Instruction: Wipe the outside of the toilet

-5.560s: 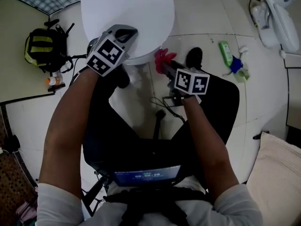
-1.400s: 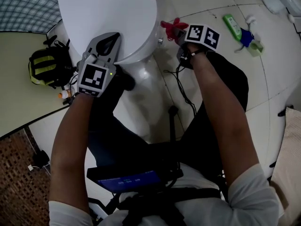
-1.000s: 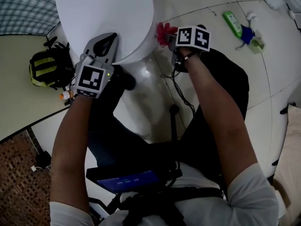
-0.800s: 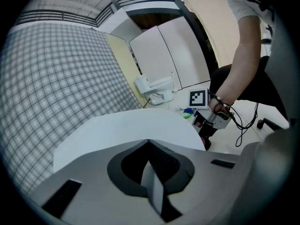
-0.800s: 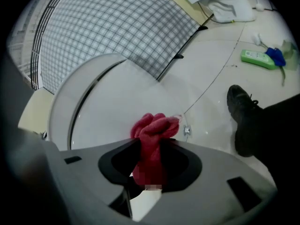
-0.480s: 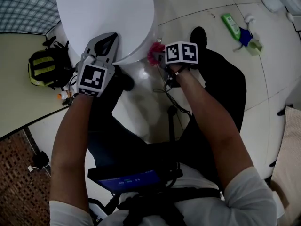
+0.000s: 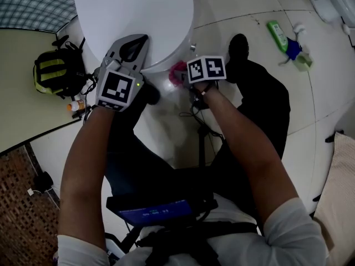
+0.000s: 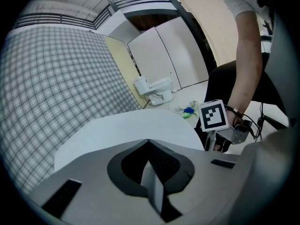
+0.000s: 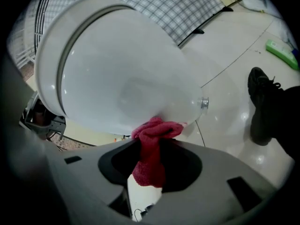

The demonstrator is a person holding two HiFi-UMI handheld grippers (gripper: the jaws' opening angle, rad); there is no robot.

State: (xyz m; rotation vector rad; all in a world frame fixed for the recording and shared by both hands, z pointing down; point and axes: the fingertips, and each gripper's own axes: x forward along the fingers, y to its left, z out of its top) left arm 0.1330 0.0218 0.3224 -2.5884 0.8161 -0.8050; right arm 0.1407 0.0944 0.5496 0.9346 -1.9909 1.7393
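Observation:
The white toilet has its lid down. My left gripper rests shut on the lid's near edge with nothing between its jaws. My right gripper is shut on a red cloth and sits at the bowl's right side, just under the rim. In the right gripper view the red cloth bunches out of the jaws and presses against the bowl's curved outer wall, next to a small metal bolt cap.
A black and yellow backpack and a small orange bottle lie left of the toilet. At the right are a black shoe, a green bottle and a blue spray bottle. A cable trails on the tiles below the bowl.
My right gripper has carried the red cloth leftward and lower, from the bowl's right side round towards its front under the rim. The left gripper has stayed on the lid.

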